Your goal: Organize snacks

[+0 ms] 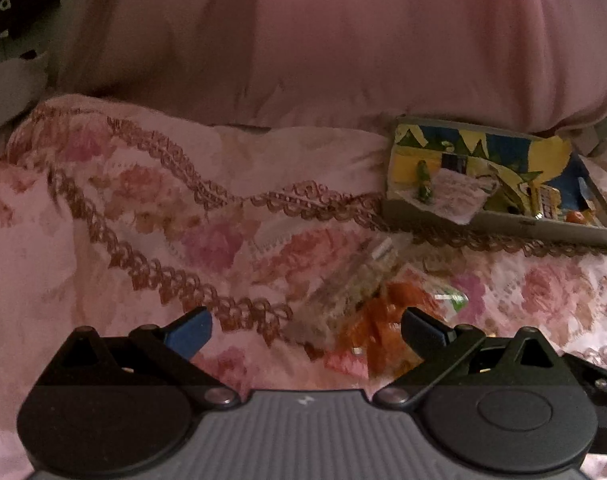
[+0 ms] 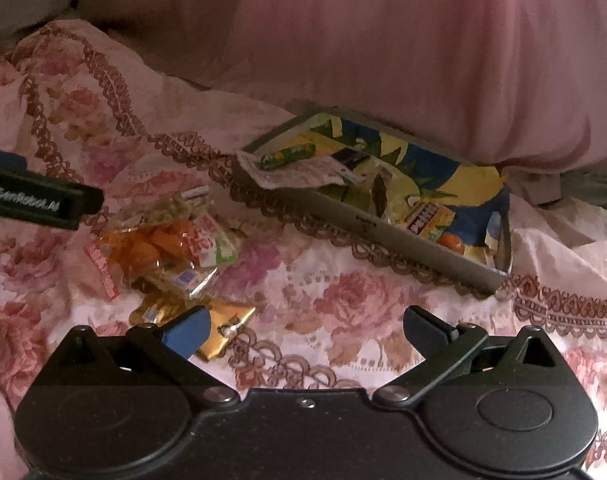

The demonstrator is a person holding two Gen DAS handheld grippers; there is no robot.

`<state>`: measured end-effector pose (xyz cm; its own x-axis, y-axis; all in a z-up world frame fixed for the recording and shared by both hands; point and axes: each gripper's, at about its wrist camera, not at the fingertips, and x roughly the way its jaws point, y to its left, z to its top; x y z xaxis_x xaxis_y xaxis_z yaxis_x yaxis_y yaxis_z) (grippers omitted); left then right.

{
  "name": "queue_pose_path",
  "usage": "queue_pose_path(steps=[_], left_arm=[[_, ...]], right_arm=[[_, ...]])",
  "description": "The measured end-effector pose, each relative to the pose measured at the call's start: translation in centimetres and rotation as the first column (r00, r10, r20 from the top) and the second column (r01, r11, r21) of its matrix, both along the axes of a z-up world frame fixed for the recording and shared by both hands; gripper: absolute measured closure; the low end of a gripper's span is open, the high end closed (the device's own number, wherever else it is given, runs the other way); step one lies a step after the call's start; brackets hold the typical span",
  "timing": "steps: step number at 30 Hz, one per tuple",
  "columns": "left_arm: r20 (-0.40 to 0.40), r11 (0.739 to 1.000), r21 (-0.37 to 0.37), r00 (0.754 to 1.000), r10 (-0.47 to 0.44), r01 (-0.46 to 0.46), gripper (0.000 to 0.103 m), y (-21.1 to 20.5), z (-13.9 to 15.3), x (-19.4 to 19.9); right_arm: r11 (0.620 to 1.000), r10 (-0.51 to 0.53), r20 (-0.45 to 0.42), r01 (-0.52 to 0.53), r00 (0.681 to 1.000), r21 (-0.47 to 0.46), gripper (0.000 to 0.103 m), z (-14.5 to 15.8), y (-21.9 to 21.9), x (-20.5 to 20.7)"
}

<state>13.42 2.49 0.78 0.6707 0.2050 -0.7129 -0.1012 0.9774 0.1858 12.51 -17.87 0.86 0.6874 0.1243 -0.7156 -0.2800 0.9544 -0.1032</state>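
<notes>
A pile of loose snack packets (image 2: pixel 163 240) lies on a pink floral bedspread: clear packs of orange pieces, a grainy bar, and a gold wrapper (image 2: pixel 223 328). In the left wrist view the pile (image 1: pixel 367 300) sits just ahead of my open, empty left gripper (image 1: pixel 305 332), between its fingers. A shallow grey box (image 2: pixel 383 232) with a yellow and blue lining holds a green candy roll (image 2: pixel 287 155), a white packet and other snacks; it also shows in the left wrist view (image 1: pixel 503 228). My right gripper (image 2: pixel 305 332) is open and empty over the bedspread, right of the pile.
A big pink pillow (image 2: pixel 383 48) lies right behind the box. The bedspread (image 1: pixel 103 220) is rumpled with brown lace trim. The left gripper's body (image 2: pixel 35 200) shows at the left edge of the right wrist view. Dark packaging (image 1: pixel 11 4) sits far left.
</notes>
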Motion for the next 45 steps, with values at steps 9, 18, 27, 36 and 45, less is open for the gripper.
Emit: queue_pose_path(steps=[9,18,27,36,45], left_arm=[[0.033,0.999,0.004,0.999,-0.032,0.032,0.000,1.2,-1.3,1.1],[0.004,0.997,-0.051,0.998,-0.066,0.066,0.000,2.5,-1.8,2.3],[-0.109,0.997,-0.076,0.994,-0.028,0.019,0.000,4.7,-2.3,5.0],[-0.158,0.993,-0.116,0.986,-0.054,0.036,0.000,5.6,-4.5,8.5],[-0.134,0.983,-0.150,0.982,-0.131,0.110,0.000,6.1,-5.7,10.0]], right_arm=[[1.000,0.013,0.025,-0.013,1.000,0.002,0.001,-1.6,-0.5,0.1],[0.995,0.091,-0.021,-0.090,0.996,0.032,0.001,-3.9,1.2,0.7],[0.985,0.140,-0.069,-0.132,0.988,0.107,0.001,-5.1,2.5,2.0],[0.962,0.126,-0.119,-0.091,0.985,0.257,0.001,-5.0,5.0,3.6],[0.944,0.061,-0.208,0.011,0.976,0.329,0.001,-5.8,8.8,4.9]])
